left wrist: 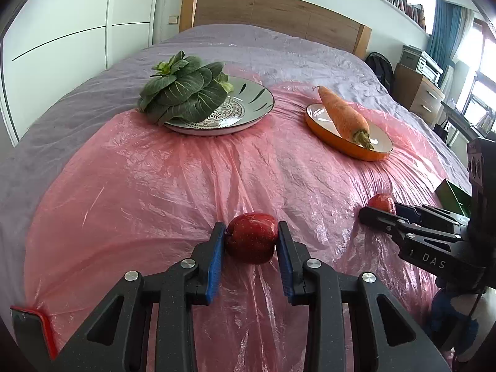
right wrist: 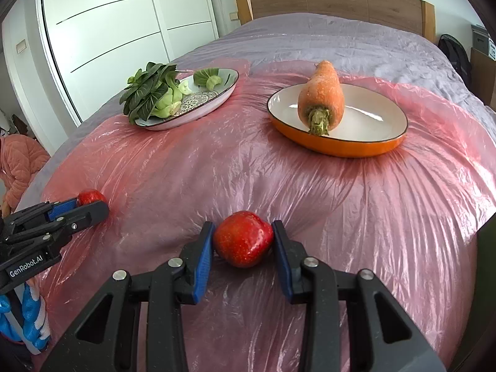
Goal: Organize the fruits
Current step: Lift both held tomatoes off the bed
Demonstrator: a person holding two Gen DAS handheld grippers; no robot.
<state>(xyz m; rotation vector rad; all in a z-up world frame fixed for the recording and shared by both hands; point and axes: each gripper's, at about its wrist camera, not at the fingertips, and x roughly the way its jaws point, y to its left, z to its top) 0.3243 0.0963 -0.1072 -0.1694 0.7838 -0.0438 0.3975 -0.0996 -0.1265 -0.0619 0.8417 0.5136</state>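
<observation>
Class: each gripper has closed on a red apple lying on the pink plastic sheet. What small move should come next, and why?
Probably lift both straight up a little: the left gripper pinches its apple, the right gripper its apple, both resting on the sheet.

Open sheet between the grippers and the plates

The pink plastic sheet (right wrist: 279,179) lies bare between the two apples and the plates. Farther back stand a patterned plate (left wrist: 248,105) heaped with greens (left wrist: 183,93) and an orange dish (right wrist: 365,145) bearing a carrot (right wrist: 322,93), with a clear lane between them; the headboard (left wrist: 279,12) closes the far end.
</observation>
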